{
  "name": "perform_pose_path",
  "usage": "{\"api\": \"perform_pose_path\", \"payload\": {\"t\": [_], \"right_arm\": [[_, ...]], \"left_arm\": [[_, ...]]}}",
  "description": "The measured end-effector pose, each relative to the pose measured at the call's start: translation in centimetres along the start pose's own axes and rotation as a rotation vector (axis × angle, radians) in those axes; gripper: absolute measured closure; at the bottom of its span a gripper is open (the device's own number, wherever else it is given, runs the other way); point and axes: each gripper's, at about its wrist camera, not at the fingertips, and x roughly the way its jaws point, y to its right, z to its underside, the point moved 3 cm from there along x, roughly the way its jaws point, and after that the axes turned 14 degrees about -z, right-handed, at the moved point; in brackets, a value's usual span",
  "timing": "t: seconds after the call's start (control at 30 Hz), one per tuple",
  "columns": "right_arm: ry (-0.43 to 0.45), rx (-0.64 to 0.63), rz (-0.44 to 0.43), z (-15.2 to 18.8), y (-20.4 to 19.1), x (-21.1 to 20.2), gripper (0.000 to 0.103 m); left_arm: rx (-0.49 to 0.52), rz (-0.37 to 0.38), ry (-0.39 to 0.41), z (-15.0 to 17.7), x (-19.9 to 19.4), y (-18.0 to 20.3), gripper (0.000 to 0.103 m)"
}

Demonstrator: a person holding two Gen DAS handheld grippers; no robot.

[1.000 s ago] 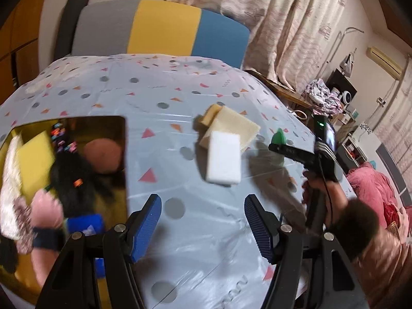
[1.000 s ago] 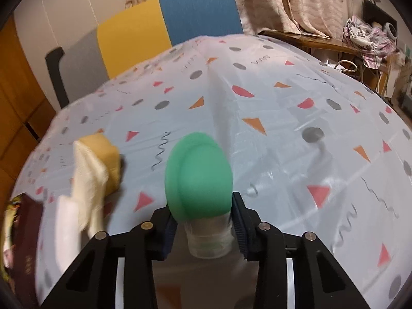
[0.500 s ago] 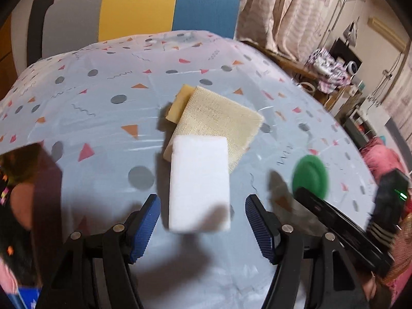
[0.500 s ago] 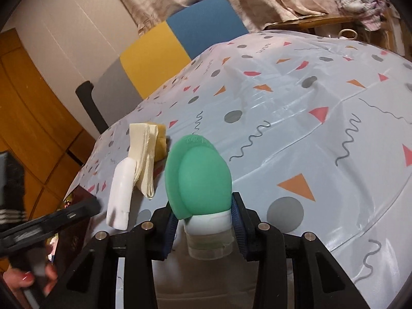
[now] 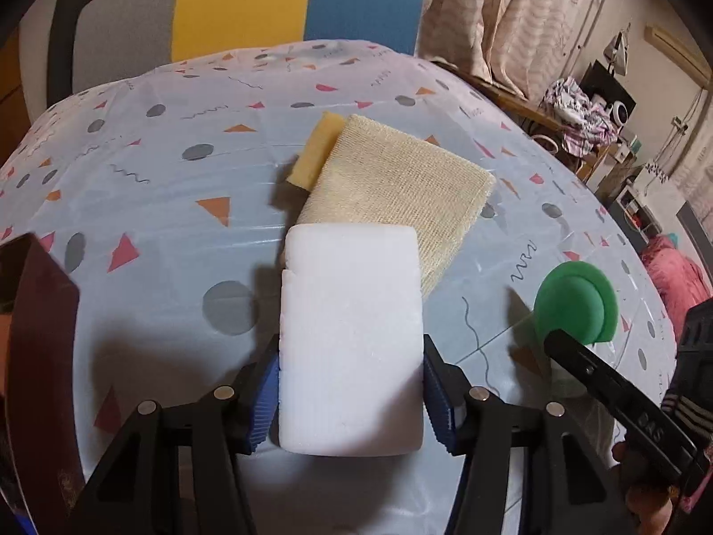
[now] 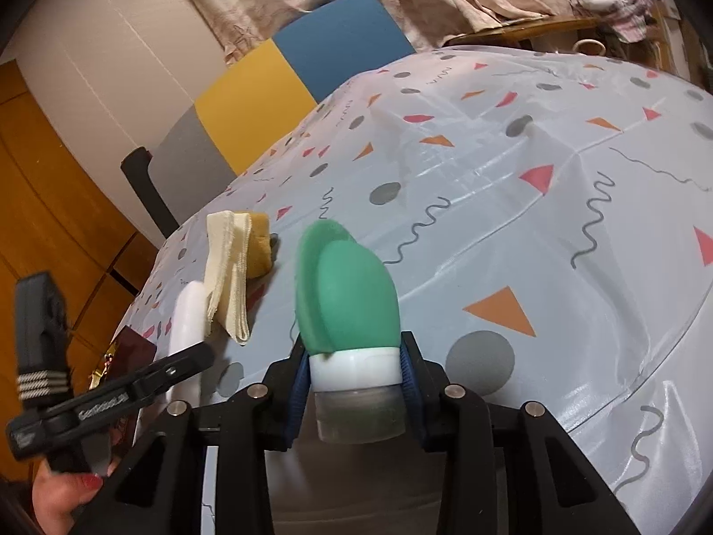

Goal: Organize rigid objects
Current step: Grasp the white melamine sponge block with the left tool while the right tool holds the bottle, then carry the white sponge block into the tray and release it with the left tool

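A white foam block [image 5: 350,339] lies on the table between the blue pads of my left gripper [image 5: 350,394], whose jaws sit against its two sides. Behind it lie a folded beige cloth [image 5: 396,191] and a yellow sponge [image 5: 318,149]. My right gripper [image 6: 354,394] is shut on a green squeeze bottle [image 6: 345,294] at its white cap, held above the table. The bottle also shows in the left wrist view [image 5: 575,303], right of the block. The block [image 6: 189,316], cloth [image 6: 227,263] and sponge [image 6: 258,245] show at the left of the right wrist view.
The table wears a pale plastic cloth [image 5: 178,205] with coloured shapes. A dark mirror-like board [image 5: 35,356] lies at its left edge. A grey, yellow and blue chair [image 5: 249,4] stands behind the table. Curtains and room clutter are at the right.
My left gripper moved forward and down over the white block and closed its jaws onto its sides. My right gripper, still holding the green bottle, swung closer to the left gripper.
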Motion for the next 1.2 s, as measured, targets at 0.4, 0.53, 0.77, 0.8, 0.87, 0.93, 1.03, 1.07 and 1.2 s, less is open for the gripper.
{"api": "perform_pose_path", "payload": {"t": [0.4, 0.53, 0.77, 0.8, 0.87, 0.93, 1.03, 1.07, 1.2], "right_arm": [[0.001, -0.027, 0.037, 0.1, -0.4, 0.1, 0.065], [-0.002, -0.033, 0.049, 0.1, -0.5, 0.2, 0.065], [-0.012, -0.055, 0.077, 0.1, -0.8, 0.4, 0.065], [-0.013, -0.059, 0.082, 0.1, -0.8, 0.4, 0.066], [-0.016, -0.068, 0.092, 0.1, -0.9, 0.5, 0.066], [-0.018, -0.075, 0.101, 0.1, -1.0, 0.5, 0.065], [-0.028, -0.087, 0.111, 0.2, -1.2, 0.6, 0.065], [-0.031, -0.091, 0.117, 0.2, -1.2, 0.7, 0.065], [-0.036, -0.101, 0.13, 0.2, -1.4, 0.8, 0.066]], "left_arm": [[-0.061, 0.062, 0.033, 3.3, -4.5, -1.8, 0.046], [-0.093, 0.083, 0.044, 4.7, -6.6, -3.0, 0.046], [-0.135, 0.085, 0.07, 6.1, -9.6, -5.9, 0.046], [-0.148, 0.087, 0.075, 6.3, -10.1, -6.6, 0.046], [-0.166, 0.088, 0.088, 6.7, -10.9, -7.5, 0.046], [-0.183, 0.079, 0.11, 7.2, -12.2, -8.8, 0.046], [-0.205, 0.059, 0.135, 7.9, -13.7, -10.8, 0.046], [-0.218, 0.048, 0.141, 8.2, -14.2, -11.6, 0.046], [-0.286, 0.007, 0.157, 9.7, -16.0, -15.6, 0.046]]}}
